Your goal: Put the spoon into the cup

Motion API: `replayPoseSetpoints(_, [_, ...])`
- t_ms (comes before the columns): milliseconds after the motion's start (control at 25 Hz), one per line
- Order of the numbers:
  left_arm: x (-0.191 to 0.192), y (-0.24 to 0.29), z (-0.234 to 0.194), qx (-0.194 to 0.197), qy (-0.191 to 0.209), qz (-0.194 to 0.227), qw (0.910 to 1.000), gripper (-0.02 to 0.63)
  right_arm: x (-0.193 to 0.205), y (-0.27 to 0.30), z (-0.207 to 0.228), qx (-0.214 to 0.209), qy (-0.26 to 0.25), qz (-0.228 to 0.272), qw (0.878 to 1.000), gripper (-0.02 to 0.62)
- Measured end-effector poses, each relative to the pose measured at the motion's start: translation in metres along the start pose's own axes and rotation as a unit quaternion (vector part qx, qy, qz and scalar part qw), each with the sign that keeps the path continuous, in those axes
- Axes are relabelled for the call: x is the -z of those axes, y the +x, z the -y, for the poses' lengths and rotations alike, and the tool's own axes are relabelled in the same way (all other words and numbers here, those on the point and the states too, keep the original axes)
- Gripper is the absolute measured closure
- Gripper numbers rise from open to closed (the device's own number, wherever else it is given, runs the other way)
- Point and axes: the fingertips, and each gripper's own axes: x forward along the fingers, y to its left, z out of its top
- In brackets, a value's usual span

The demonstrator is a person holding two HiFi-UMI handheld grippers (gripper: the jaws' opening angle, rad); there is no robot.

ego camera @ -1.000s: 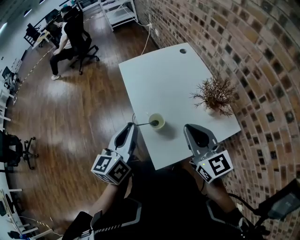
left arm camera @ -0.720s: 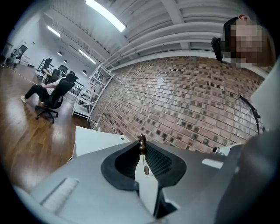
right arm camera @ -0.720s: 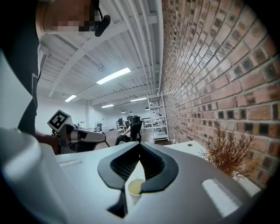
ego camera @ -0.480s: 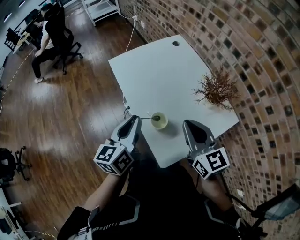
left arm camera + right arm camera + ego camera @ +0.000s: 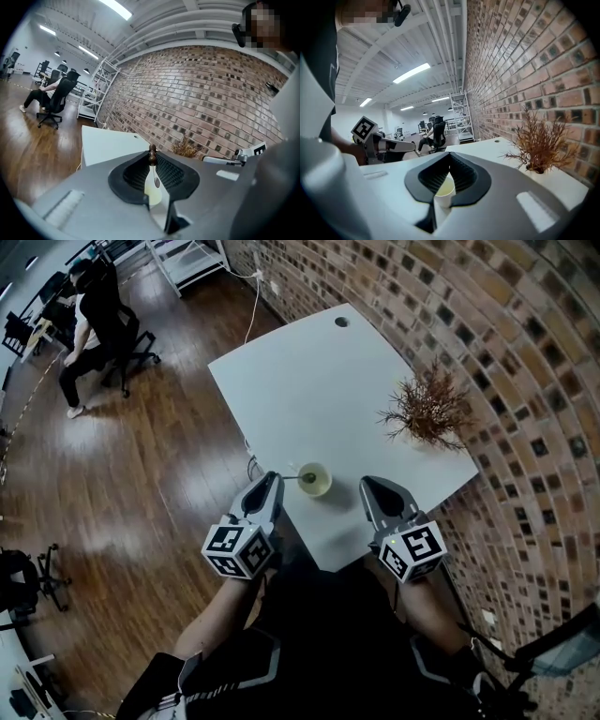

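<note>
A pale yellow cup stands near the front edge of the white table. The spoon is thin with a dark beaded handle end. My left gripper is shut on that end at its tips, just left of the cup. The spoon's far end reaches into the cup's mouth. In the left gripper view the cup shows through the slit between the jaws. My right gripper is right of the cup, shut and holding nothing. The cup shows beyond its tips.
A dried brown plant in a white pot stands at the table's right side by the brick wall. A person sits on an office chair far off on the wooden floor. A white shelf rack stands by the wall.
Both grippers have sunk toward the table and look smaller in the head view. The spoon has stayed at the left gripper's tips with its far end at the cup.
</note>
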Motion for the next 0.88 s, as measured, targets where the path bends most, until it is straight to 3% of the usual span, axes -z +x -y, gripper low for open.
replayPoseSetpoints(240, [0.035, 0.019, -0.009, -0.016, 0.023, -0.042, 0.9987, 0.571, 0.029, 0.009, 0.002, -0.012, 0.008, -0.040, 0.999, 0.589])
replayPoseSetpoints(440, [0.058, 0.030, -0.024, -0.035, -0.011, -0.062, 0.9974, 0.571, 0.039, 0.009, 0.005, -0.009, -0.003, -0.057, 0.998, 0.589])
replayPoseSetpoints(880, [0.087, 0.056, -0.027, -0.042, 0.038, -0.102, 0.9932, 0.571, 0.058, 0.016, 0.017, -0.011, 0.018, -0.075, 0.997, 0.589])
